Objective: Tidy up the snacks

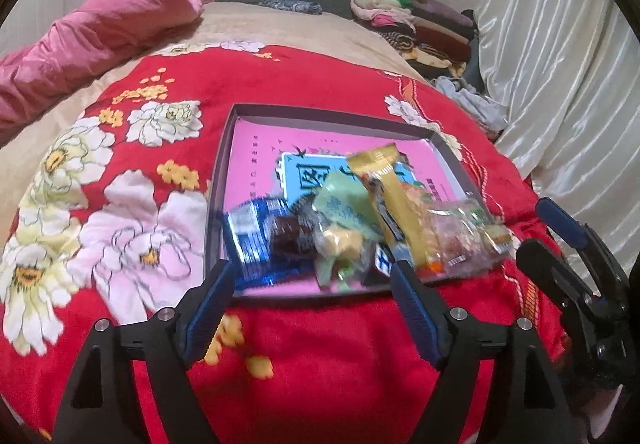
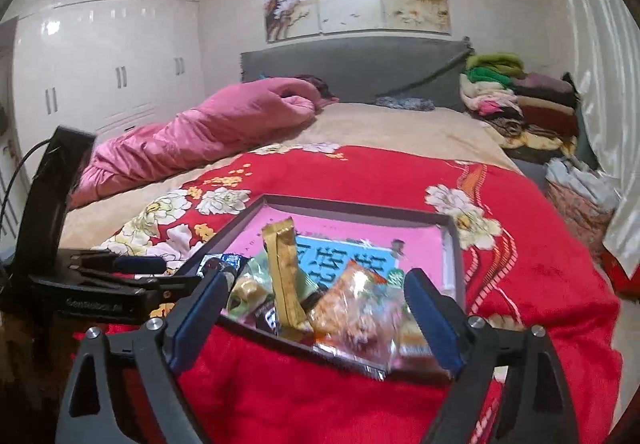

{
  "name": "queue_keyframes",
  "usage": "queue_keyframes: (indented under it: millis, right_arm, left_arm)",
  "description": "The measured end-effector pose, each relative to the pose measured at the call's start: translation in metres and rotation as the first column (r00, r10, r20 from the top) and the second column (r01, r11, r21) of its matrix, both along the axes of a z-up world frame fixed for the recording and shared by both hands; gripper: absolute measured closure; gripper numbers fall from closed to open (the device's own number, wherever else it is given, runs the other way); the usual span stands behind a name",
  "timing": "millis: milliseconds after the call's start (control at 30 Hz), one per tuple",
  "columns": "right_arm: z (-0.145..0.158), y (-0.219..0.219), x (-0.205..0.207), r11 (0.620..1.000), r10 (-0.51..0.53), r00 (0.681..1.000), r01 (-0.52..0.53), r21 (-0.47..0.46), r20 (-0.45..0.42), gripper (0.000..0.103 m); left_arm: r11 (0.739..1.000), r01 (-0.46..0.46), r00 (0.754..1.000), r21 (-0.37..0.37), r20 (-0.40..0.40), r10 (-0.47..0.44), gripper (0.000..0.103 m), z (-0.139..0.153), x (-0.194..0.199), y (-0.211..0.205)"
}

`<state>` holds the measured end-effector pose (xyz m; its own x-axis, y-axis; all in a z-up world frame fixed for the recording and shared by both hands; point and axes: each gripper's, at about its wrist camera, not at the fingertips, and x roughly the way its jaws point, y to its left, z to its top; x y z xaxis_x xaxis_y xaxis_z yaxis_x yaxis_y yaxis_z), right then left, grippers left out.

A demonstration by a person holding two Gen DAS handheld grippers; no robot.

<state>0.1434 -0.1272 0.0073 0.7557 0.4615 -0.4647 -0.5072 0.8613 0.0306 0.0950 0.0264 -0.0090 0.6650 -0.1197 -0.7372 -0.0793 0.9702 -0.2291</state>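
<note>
Snacks sit heaped at the near end of a shallow box w/ a pink printed bottom, on a red floral blanket over the bed. Pile incl. a blue wrapped pack, a dark brown sweet, a green packet, a tall yellow stick pack leaning up over the rest, and clear bags w/ orange pieces at the right edge, one partly hanging over the box rim.

Left hand-held gripper hovers just short of the box's near rim, jaws spread wide, nothing betw. them. Right hand-held gripper likewise wide apart and empty, pads flanking the pile from above the near rim; contact w/ the wrappers can't be confirmed.

Progress, as a judgement: everything seems gathered in the box, none seen loose on the blanket, so collecting looks done. Sorting doesn't — items overlap in a jumble, far half of the box is bare. Left to do, probably: spread or line up packs, pull in the overhanging bag.
</note>
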Motion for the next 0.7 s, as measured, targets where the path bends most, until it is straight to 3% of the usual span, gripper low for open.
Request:
queue_keyframes:
  millis: [133,367,700]
  right_arm:
    - [-0.004,-0.016,-0.014,0.997,-0.060,0.995,0.063,0.035,-0.077,0.009]
    - [-0.024,-0.037,-0.026,0.987,-0.153,0.962,0.160,0.016,-0.228,0.009]
    - [-0.024,-0.028,-0.056,0.990,-0.143,0.964,0.138,-0.038,-0.223,0.009]
  left_arm:
    - [1.000,-0.005,1.000,-0.008,-0.007,0.005,0.022,0.002,-0.018,-0.006]
    - [1.000,-0.002,0.999,-0.013,-0.041,0.002,0.022,-0.002,-0.043,-0.019]
    - [0.999,0.039,0.998,0.003,-0.057,-0.039,0.022,-0.002,-0.064,-0.035]
